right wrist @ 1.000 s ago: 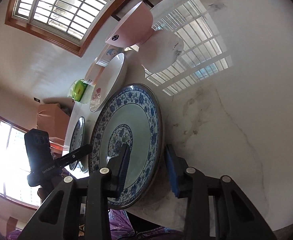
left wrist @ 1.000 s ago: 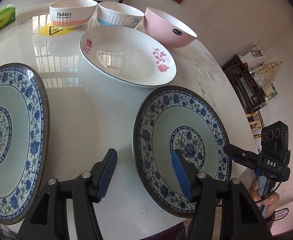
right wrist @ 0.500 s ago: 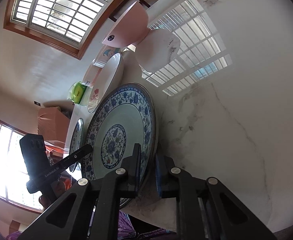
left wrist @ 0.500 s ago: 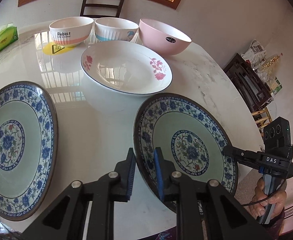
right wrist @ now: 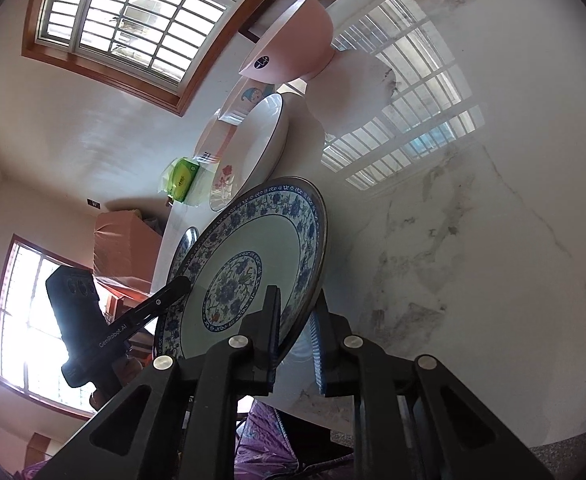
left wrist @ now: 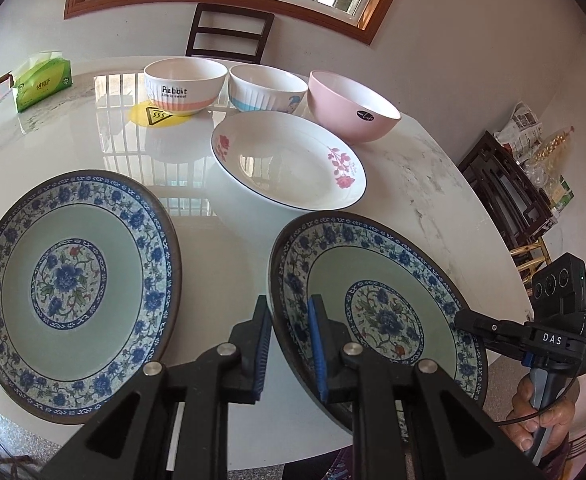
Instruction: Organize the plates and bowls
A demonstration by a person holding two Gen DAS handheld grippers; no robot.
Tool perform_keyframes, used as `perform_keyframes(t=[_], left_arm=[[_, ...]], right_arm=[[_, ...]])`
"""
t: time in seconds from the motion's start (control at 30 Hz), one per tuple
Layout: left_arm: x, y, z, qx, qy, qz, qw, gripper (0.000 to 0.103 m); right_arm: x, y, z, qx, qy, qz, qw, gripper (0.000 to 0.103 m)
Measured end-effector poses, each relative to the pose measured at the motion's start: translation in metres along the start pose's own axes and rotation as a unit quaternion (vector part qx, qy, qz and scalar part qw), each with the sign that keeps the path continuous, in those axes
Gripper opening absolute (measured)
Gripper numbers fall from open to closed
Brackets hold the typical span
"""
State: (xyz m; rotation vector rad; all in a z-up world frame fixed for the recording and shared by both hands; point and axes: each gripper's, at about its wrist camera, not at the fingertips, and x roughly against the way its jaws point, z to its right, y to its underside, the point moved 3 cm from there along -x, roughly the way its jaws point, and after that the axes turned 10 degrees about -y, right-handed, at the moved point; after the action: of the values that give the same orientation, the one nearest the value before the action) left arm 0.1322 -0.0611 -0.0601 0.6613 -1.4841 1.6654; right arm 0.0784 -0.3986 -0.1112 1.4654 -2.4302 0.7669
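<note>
A blue-patterned plate (left wrist: 381, 312) (right wrist: 245, 248) sits at the table's near right, held from both sides. My left gripper (left wrist: 289, 308) is shut on its left rim. My right gripper (right wrist: 295, 300) is shut on the opposite rim, and its tip shows in the left wrist view (left wrist: 469, 320). The plate looks tilted, with its left edge just off the table. A matching plate (left wrist: 69, 288) lies flat to the left. Behind them are a white rose plate (left wrist: 289, 164), a Rabbit bowl (left wrist: 185, 86), a blue-and-white bowl (left wrist: 267, 90) and a pink bowl (left wrist: 351, 106).
The round marble table (left wrist: 413, 184) also carries a green tissue pack (left wrist: 41, 80) and a yellow coaster (left wrist: 159, 114) under the Rabbit bowl. A dark chair (left wrist: 229, 34) stands behind it, and a dark shelf (left wrist: 509, 188) with bags stands off to the right. A hand (left wrist: 541, 416) holds the right gripper's handle.
Both grippers went from open around the right plate's rims to shut on them. The left gripper then rose a little, and the plate's left edge came up with it.
</note>
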Motion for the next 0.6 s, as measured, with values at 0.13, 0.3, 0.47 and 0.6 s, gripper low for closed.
perform_keyframes(t=[0.13, 0.3, 0.47, 0.6], left_arm=[[0.011, -0.002, -0.013, 0.010, -0.014, 0.019, 0.9997, 0.018], [0.024, -0.003, -0.038, 0.029, -0.029, 0.033, 0.9986, 0.018], [0.038, -0.004, -0.071, 0.055, -0.050, 0.048, 0.9961, 0.019], [0.047, -0.005, -0.102, 0.077, -0.073, 0.059, 0.9927, 0.019]], right_arm=[[-0.008, 0.003, -0.012, 0.011, -0.014, -0.006, 1.000, 0.015], [-0.031, 0.000, -0.028, 0.023, -0.026, -0.020, 0.999, 0.015], [-0.062, -0.005, -0.049, 0.040, -0.038, -0.037, 0.998, 0.015], [-0.093, -0.011, -0.065, 0.052, -0.047, -0.055, 0.996, 0.015]])
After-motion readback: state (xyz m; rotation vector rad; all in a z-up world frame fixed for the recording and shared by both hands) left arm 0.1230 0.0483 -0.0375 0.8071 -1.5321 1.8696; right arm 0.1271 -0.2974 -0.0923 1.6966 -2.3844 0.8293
